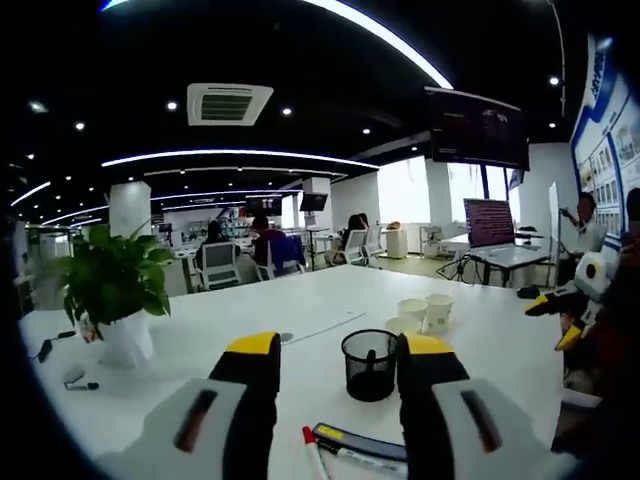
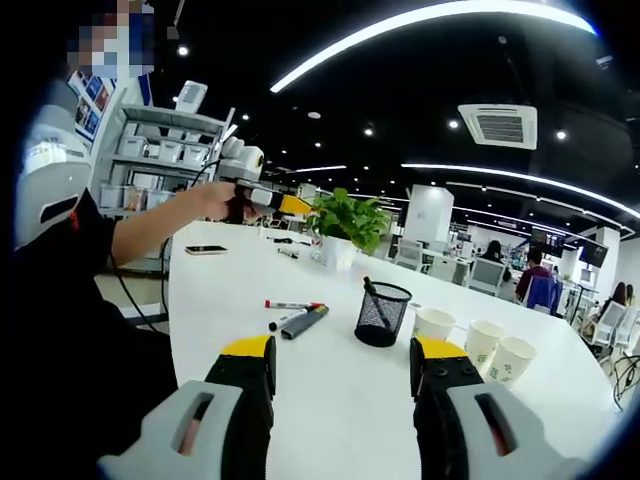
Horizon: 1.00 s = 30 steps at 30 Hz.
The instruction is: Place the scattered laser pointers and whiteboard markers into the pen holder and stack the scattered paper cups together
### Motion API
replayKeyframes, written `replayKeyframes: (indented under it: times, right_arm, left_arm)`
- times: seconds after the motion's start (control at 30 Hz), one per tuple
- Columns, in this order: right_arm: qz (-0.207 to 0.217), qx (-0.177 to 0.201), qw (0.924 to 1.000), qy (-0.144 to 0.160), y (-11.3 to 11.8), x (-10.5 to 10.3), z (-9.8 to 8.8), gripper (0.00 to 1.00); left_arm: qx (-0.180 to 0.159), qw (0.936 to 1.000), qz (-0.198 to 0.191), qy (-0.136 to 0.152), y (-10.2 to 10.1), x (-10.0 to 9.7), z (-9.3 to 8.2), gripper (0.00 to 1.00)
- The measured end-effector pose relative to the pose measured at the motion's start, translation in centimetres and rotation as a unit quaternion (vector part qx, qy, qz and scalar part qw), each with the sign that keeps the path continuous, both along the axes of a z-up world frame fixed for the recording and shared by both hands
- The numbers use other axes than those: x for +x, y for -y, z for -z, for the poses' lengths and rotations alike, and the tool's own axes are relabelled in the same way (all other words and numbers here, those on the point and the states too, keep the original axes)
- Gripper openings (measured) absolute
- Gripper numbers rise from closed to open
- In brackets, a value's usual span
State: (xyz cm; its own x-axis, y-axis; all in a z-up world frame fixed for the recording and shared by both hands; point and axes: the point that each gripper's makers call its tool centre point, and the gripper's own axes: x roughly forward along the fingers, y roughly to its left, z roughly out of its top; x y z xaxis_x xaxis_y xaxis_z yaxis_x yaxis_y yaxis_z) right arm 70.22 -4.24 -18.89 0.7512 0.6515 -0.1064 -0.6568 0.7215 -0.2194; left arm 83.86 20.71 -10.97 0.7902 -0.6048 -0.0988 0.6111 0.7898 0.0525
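Note:
A black mesh pen holder (image 1: 370, 365) (image 2: 382, 313) stands on the white table (image 1: 300, 300) (image 2: 330, 400), with a dark pen leaning inside it. Three paper cups (image 1: 425, 312) (image 2: 483, 342) stand apart just beyond it. A red-capped marker (image 1: 314, 450) (image 2: 292, 304), a dark laser pointer (image 1: 355, 443) (image 2: 305, 321) and a small black marker (image 2: 278, 324) lie beside the holder. My left gripper (image 1: 338, 350) (image 2: 285, 205) is open above the table with nothing in it. My right gripper (image 2: 345, 352) (image 1: 558, 318) is open too and holds nothing.
A potted plant (image 1: 115, 290) (image 2: 345, 225) in a white pot stands at the far end of the table. Near it lie a phone (image 2: 205, 250) and small dark items (image 1: 80, 383). A person's dark sleeve (image 2: 70, 300) fills the left. Office desks and seated people are behind.

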Motion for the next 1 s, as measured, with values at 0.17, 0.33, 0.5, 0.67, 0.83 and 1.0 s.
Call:
replayKeyframes:
  times: [0.17,0.33,0.5,0.67,0.83,1.0]
  right_arm:
    - [0.0,0.001,1.0,0.001,0.0,0.0,-0.1,0.56]
    - [0.002,-0.001,1.0,0.002,0.1,0.0,-0.1,0.56]
    - [0.005,-0.002,1.0,0.003,0.3,0.0,-0.1,0.56]
    - [0.01,-0.004,0.9999,0.002,0.7,0.0,-0.2,0.56]
    - [0.016,-0.001,0.9998,0.007,1.3,0.0,-0.5,0.56]
    - [0.015,-0.007,0.9999,0.001,1.2,0.0,0.0,0.56]
  left_arm:
    - [0.0,1.0,-0.001,0.01,-1.1,-0.3,0.5,0.42]
    - [0.002,1.0,-0.008,0.005,-2.3,-0.7,1.5,0.44]
    - [0.024,0.9996,-0.011,0.006,-3.2,-1.0,2.2,0.38]
    - [0.045,0.9988,-0.016,0.008,-3.6,-0.9,2.5,0.38]
    - [0.041,0.999,-0.011,-0.01,-3.8,-0.9,2.8,0.29]
    - [0.05,0.9982,-0.014,-0.029,-4.1,-0.2,3.2,0.29]
